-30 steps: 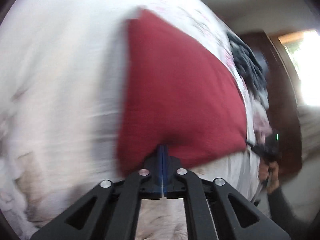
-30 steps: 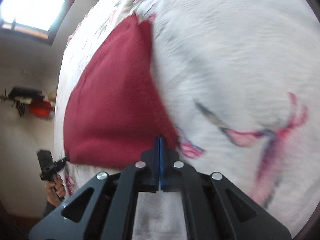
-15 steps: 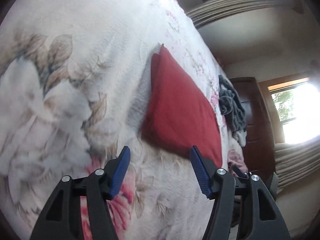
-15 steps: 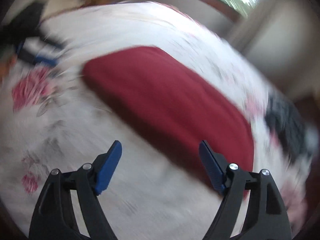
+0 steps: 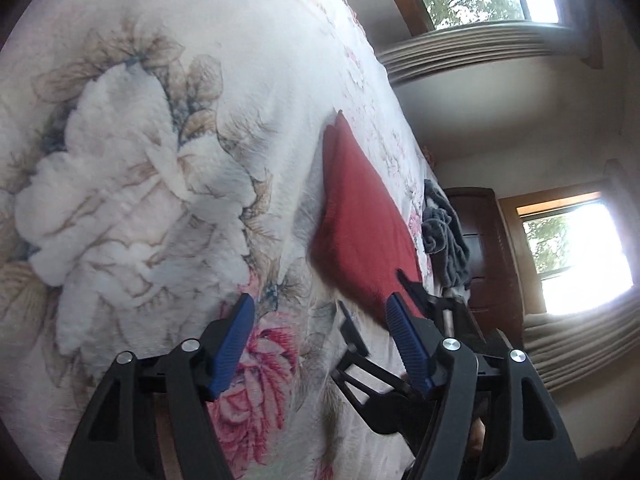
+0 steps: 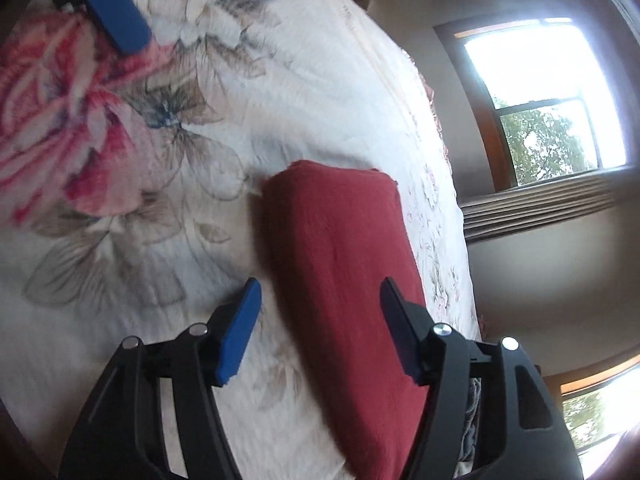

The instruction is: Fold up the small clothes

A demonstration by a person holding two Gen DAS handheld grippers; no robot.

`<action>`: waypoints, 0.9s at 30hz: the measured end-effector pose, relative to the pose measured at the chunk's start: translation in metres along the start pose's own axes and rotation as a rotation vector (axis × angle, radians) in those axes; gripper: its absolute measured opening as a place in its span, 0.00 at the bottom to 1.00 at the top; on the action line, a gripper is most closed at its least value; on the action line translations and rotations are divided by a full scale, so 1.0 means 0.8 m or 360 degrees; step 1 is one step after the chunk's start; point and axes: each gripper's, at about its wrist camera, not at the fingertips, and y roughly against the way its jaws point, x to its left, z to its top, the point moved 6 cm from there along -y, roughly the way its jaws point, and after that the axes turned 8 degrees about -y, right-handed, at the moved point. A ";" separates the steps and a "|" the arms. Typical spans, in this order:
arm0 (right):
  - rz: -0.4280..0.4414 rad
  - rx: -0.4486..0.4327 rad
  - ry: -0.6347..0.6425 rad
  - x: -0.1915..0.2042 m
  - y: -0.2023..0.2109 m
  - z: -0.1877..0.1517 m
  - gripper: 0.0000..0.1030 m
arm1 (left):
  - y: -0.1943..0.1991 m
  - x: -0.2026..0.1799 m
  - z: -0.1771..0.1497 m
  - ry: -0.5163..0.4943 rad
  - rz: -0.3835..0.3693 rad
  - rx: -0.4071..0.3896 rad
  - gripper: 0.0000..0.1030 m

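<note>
A folded dark red cloth (image 5: 360, 220) lies flat on the floral bedspread (image 5: 160, 160). My left gripper (image 5: 322, 338) is open over the bedspread, short of the cloth's near edge, holding nothing. Behind its right finger I see the other gripper (image 5: 384, 300) reaching toward the cloth. In the right wrist view the red cloth (image 6: 340, 272) runs between the spread blue pads of my right gripper (image 6: 320, 320), which is open just above it. The left gripper's blue pad (image 6: 116, 16) shows at the top left of that view.
A grey garment heap (image 5: 444, 232) lies on the bed beyond the red cloth, by a dark wooden cabinet (image 5: 484, 248). Bright windows (image 6: 552, 92) and curtains line the walls past the bed's edge.
Both grippers, shut on the red cloth's edge a second ago, have let go and opened. The left drew back; the right swung around above the cloth.
</note>
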 end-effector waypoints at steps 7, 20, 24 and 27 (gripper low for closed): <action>-0.0076 0.0050 0.0043 0.000 -0.034 0.007 0.48 | 0.008 0.006 0.000 0.0049 -0.0090 -0.0037 0.67; -0.0050 0.0063 -0.0043 -0.010 -0.059 0.027 0.20 | 0.011 0.005 0.057 0.0061 -0.0099 -0.0027 0.69; 0.0001 0.0041 -0.0200 -0.037 -0.052 0.032 0.16 | -0.025 -0.004 0.111 0.0105 -0.0150 0.0061 0.72; 0.0016 0.0032 -0.0280 -0.058 -0.050 0.037 0.15 | -0.074 -0.008 0.149 0.0190 -0.0264 0.0166 0.74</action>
